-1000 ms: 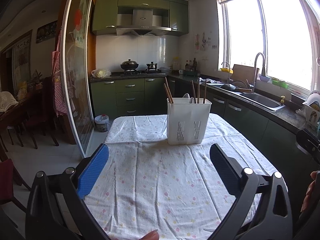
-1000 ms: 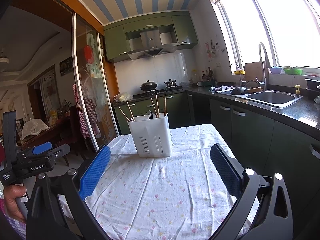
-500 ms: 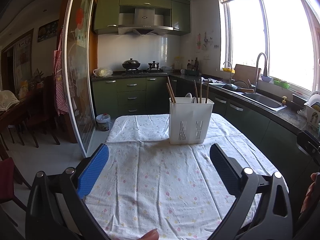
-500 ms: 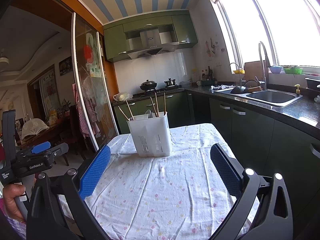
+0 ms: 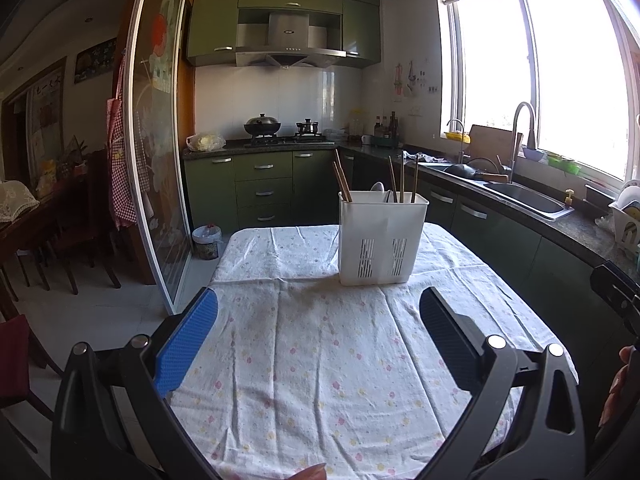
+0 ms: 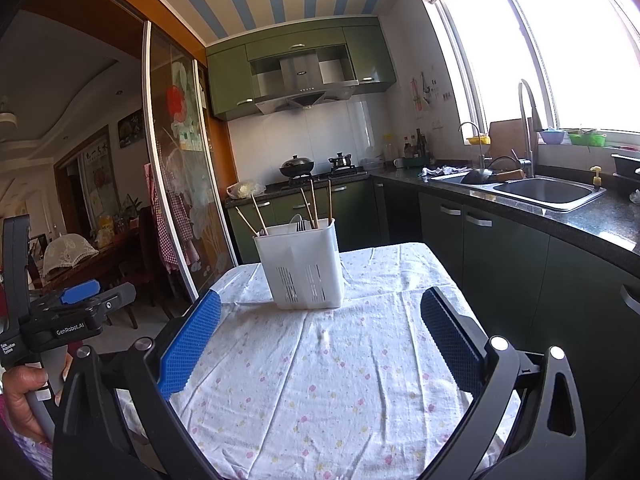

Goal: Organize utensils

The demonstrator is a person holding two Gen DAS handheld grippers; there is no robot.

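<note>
A white slotted utensil holder stands upright on the far part of the table, which is covered by a flowered cloth. Wooden chopsticks and metal cutlery tops stick out of it. My left gripper is open and empty, held above the near half of the table, well short of the holder. My right gripper is also open and empty, near the table's front, with the holder ahead and slightly left. The left gripper's body, held by a hand, shows in the right wrist view.
A dark counter with a sink and tall tap runs along the right. Green cabinets and a stove with a wok stand at the back. A glass sliding door and dining chairs are on the left.
The left wrist view has tilted down a little and drifted left, so the holder sits lower and further right in it. The right gripper has barely moved. Both stay open.
</note>
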